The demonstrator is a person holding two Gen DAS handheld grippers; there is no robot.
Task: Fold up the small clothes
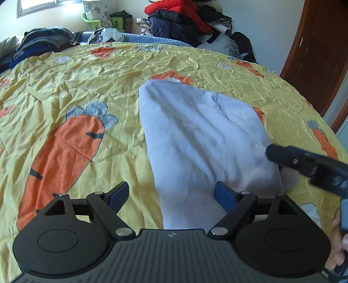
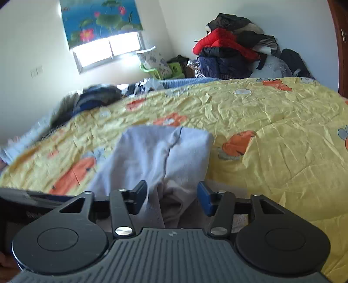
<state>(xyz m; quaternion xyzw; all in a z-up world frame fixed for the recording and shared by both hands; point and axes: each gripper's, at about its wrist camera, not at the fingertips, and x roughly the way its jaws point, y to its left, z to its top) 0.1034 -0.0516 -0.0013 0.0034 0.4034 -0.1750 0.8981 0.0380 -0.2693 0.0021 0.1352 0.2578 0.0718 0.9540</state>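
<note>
Covering the bed, a yellow carrot-print quilt [image 1: 91, 87], clothes pile [image 1: 184, 19] behind.

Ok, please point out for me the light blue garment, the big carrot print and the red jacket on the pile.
light blue garment [image 1: 195, 135]: left wrist view, middle of its flat upper layer.
big carrot print [image 1: 65, 152]: left wrist view, orange body of the carrot.
red jacket [image 2: 219, 41]: right wrist view, its puffy red top part.

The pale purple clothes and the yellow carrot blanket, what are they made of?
The pale purple garment looks like soft knitted cotton, matte: fine ribs show along its near end, and it lies in gentle folds. The yellow carrot blanket seems a thin, smooth woven cloth, perhaps cotton or polyester, over padding: it is full of small sharp crinkles, with stitched lines and a slight sheen.
</note>
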